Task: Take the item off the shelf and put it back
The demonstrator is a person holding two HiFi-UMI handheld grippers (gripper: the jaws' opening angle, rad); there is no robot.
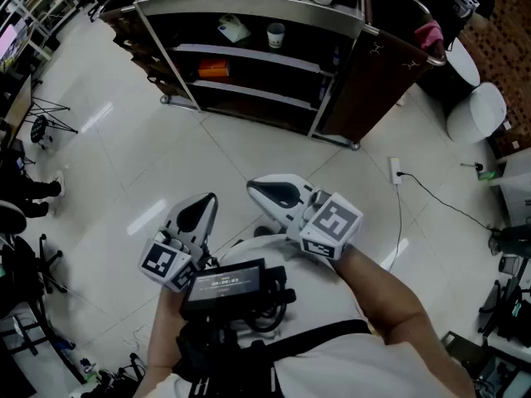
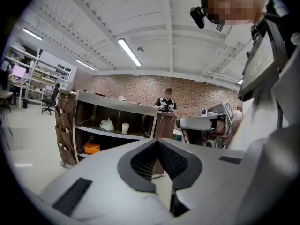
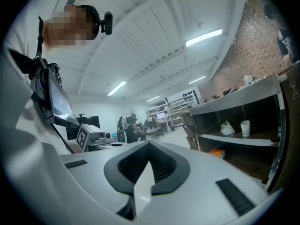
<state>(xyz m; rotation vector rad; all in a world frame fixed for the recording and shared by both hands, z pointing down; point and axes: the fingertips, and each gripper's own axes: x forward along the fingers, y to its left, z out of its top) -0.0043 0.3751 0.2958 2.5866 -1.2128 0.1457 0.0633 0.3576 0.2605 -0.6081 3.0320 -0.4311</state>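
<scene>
- Your left tongs (image 1: 202, 210) and right tongs (image 1: 274, 193) are both closed, nothing between them.
- The white cup (image 1: 275, 34) and orange box (image 1: 213, 70) sit on the shelf (image 1: 249, 8), well apart from both tongs.

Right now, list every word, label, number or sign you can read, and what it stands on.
Nothing reads clearly.
White label on the black chest-mounted box: too blurred.
Marking on the white paper cup: too small.
Square black-and-white markers on the left grey cube and right grey cube: patterns, not text.

White cup (image 1: 275, 34) upright on shelf (image 1: 249, 56)
</scene>
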